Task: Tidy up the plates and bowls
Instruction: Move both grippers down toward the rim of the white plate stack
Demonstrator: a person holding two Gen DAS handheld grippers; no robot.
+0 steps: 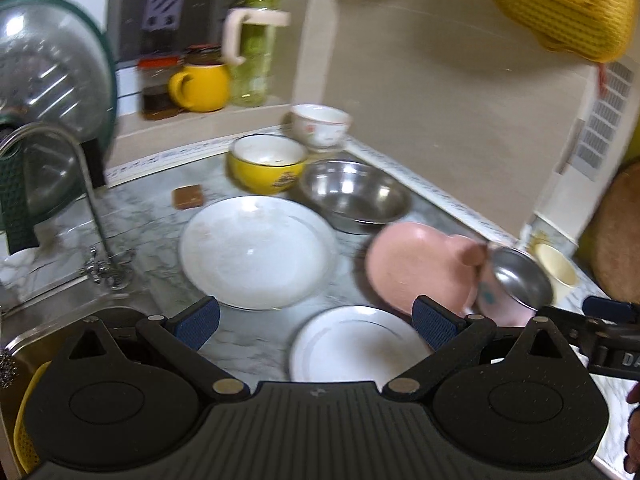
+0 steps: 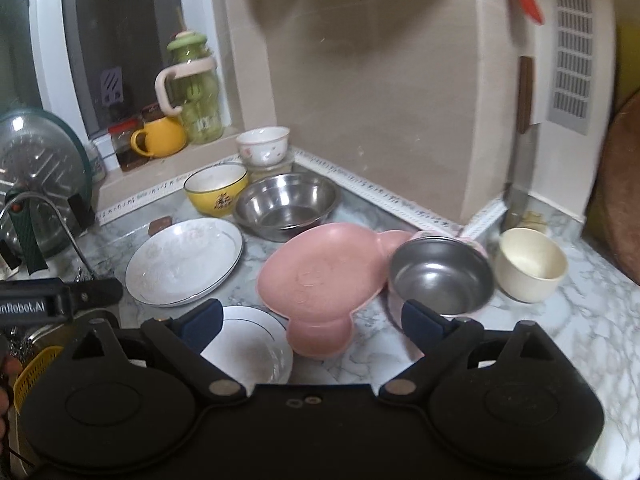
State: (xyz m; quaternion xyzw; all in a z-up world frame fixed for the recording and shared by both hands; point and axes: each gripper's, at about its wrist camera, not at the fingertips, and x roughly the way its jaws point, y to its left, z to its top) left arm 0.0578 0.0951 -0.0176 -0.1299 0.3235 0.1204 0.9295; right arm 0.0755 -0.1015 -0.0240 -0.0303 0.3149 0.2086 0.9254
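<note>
On the marble counter lie a large white plate (image 1: 256, 250) (image 2: 184, 260), a small white plate (image 1: 360, 346) (image 2: 252, 344), a pink shaped dish (image 1: 420, 266) (image 2: 320, 272), a big steel bowl (image 1: 356, 194) (image 2: 286, 204), a small steel bowl (image 1: 520, 280) (image 2: 442, 276), a yellow bowl (image 1: 266, 162) (image 2: 216, 188), a white flowered bowl (image 1: 320, 124) (image 2: 262, 144) and a cream cup (image 1: 556, 272) (image 2: 530, 264). My left gripper (image 1: 316, 322) is open above the small white plate. My right gripper (image 2: 312, 322) is open over the pink dish's near end.
A sink with faucet (image 1: 86, 200) (image 2: 60, 220) lies left, with a yellow basket (image 1: 28, 420) in it. A glass lid (image 1: 48, 80) stands at the far left. A yellow mug (image 1: 200, 86) and green jar (image 1: 256, 40) sit on the sill. Walls close the back corner.
</note>
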